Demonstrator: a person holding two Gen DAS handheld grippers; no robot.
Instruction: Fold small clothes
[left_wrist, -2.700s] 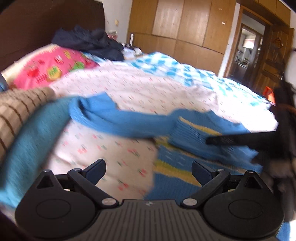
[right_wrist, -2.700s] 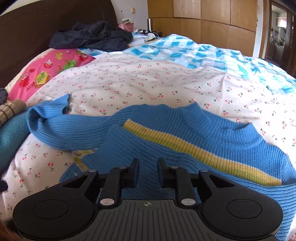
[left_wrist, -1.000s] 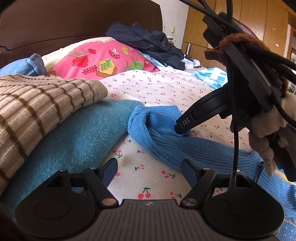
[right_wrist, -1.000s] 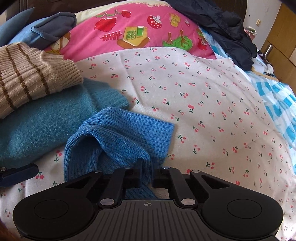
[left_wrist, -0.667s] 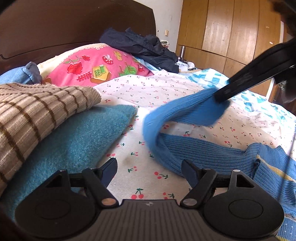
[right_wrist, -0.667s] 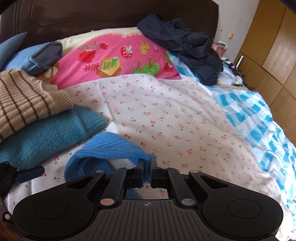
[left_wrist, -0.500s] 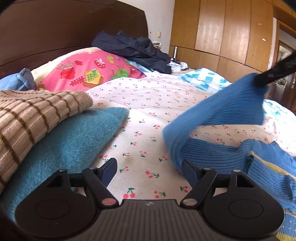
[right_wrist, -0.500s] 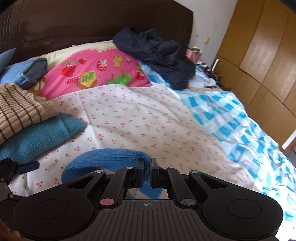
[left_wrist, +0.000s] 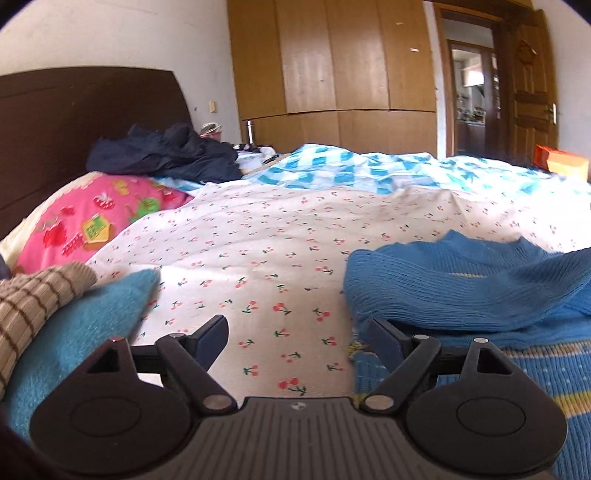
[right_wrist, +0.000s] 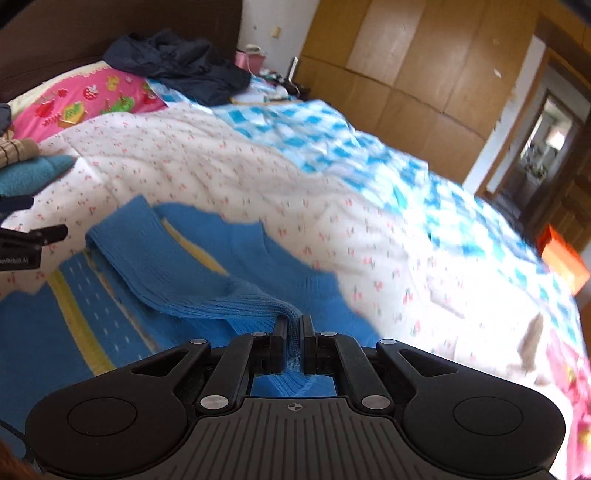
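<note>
Bedding covers nearly everything in both views: a white quilt printed with small red cherries, with a blue-and-white checked cover behind it. Beyond the bed stand a dark wooden headboard and a wall of light wooden wardrobes. A doorway opens at the far right of the left wrist view.

On the quilt lies the blue knitted sweater, spread flat, with yellow stripes across its body. One sleeve is drawn diagonally across the body toward the right gripper. Its jaws are closed tight on the cuff, and the knit bunches where it enters the pads. In the left wrist view the sweater fills the lower right, just beside that gripper's right finger.

A pink pillow with fruit pictures rests against the headboard, and a crumpled dark garment lies beside it. At the left edge sits a teal knit piece with a beige brown-striped knit on top of it.

The left gripper hangs over bare quilt with its jaws spread wide and opening further. Nothing is between them. Its fingertips also show at the left edge of the right wrist view. An orange box sits past the far edge of the bed.
</note>
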